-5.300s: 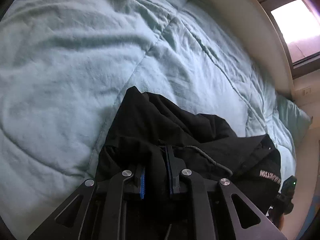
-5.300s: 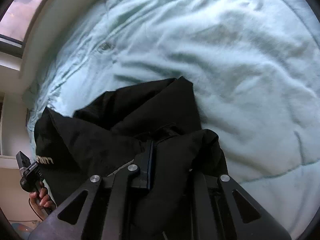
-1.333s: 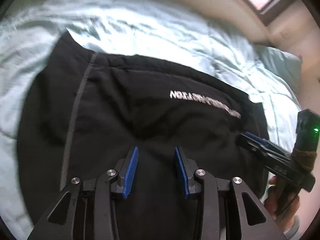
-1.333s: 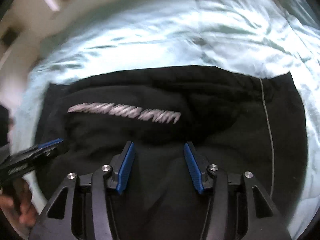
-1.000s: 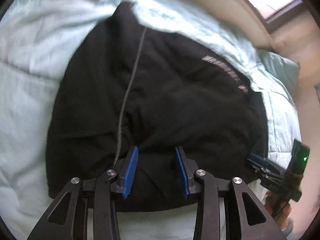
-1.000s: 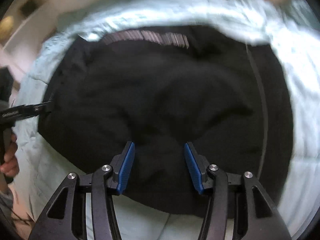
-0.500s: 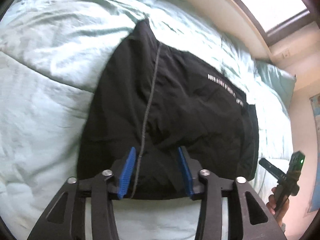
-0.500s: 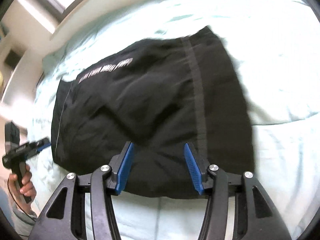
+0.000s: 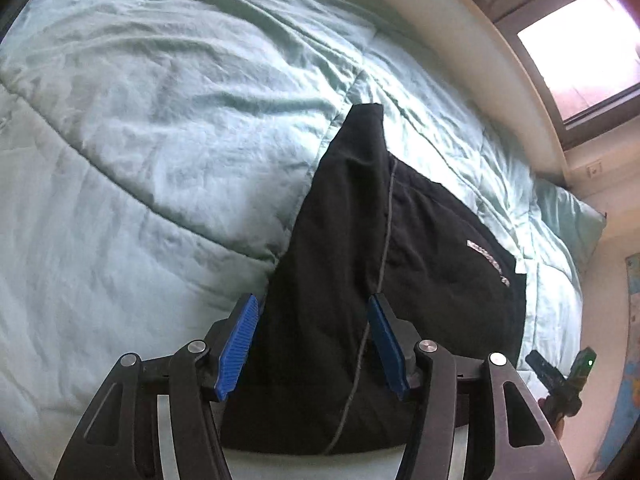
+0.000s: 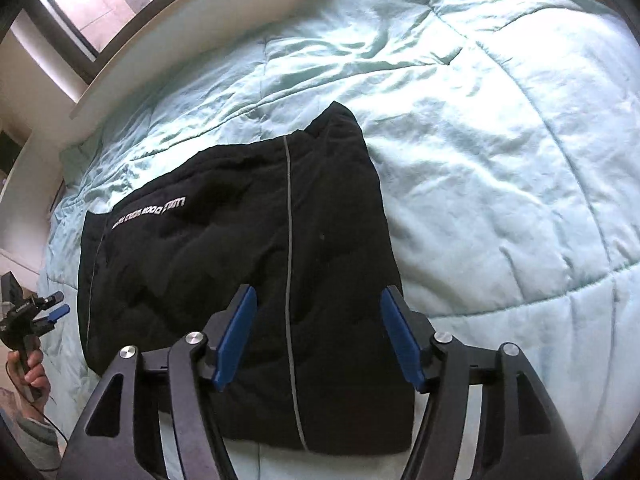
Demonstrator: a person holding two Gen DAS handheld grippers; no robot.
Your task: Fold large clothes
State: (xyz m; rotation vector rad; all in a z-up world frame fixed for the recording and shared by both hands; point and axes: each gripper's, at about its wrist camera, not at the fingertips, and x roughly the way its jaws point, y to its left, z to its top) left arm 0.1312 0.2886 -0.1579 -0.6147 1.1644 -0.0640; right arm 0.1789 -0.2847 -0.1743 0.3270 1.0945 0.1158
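We are opening both the left gripper [image 9: 312, 344] and right gripper [image 10: 318, 338], holding nothing; the folded black garment [image 10: 240, 264] risks slumping on the soft quilt [image 10: 480, 160].

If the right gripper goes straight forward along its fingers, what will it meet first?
Most likely the folded black garment on the quilt; the right gripper, jaws opening and empty, points at its near edge, though depth is unclear.

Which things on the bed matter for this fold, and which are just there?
For the job: black garment; left gripper and right gripper, jaws opening, nothing pinched.
Just there: teal comforter; pillow; window.
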